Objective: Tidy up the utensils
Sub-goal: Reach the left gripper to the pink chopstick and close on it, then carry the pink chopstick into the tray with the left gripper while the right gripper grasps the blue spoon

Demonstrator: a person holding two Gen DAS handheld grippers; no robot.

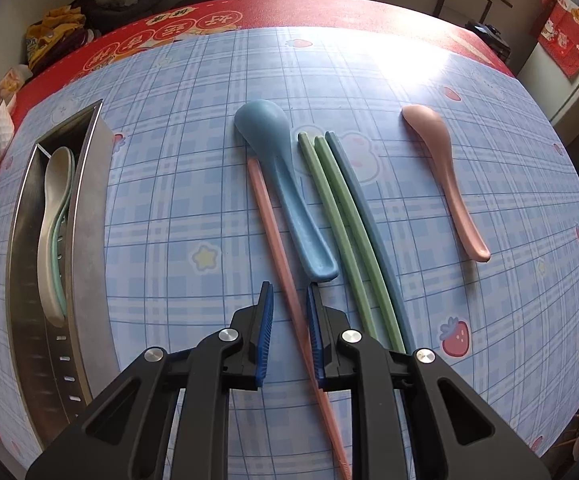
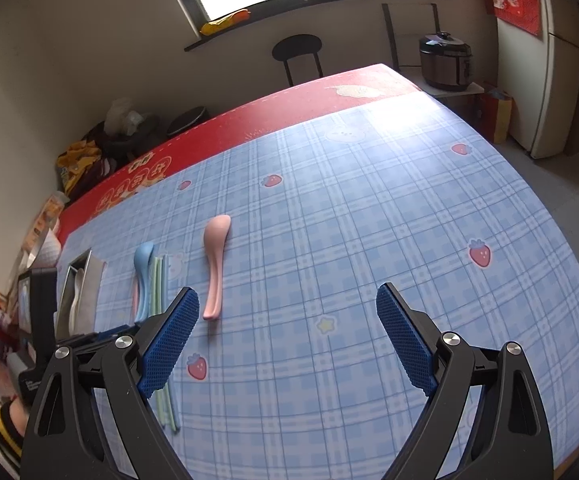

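Pink – the pink chopstick [image 1: 277, 248] lies on the checked worktop [image 1: 169, 200], its long axis running straight out from the left gripper [image 1: 289, 316], whose jaws are narrowed around it; contact by both pads cannot be confirmed. The steel holder [image 1: 89, 208] sits to the left. The right gripper [image 2: 287, 336] is held wide open – empty, farther away.

Pink chopstick [image 1: 277, 240] flat (beside blue spoon [image 1: 285, 188])

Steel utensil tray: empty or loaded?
Loaded. The long steel utensil tray already holds a white spoon nested over a mint-green spoon in the left-wrist view.
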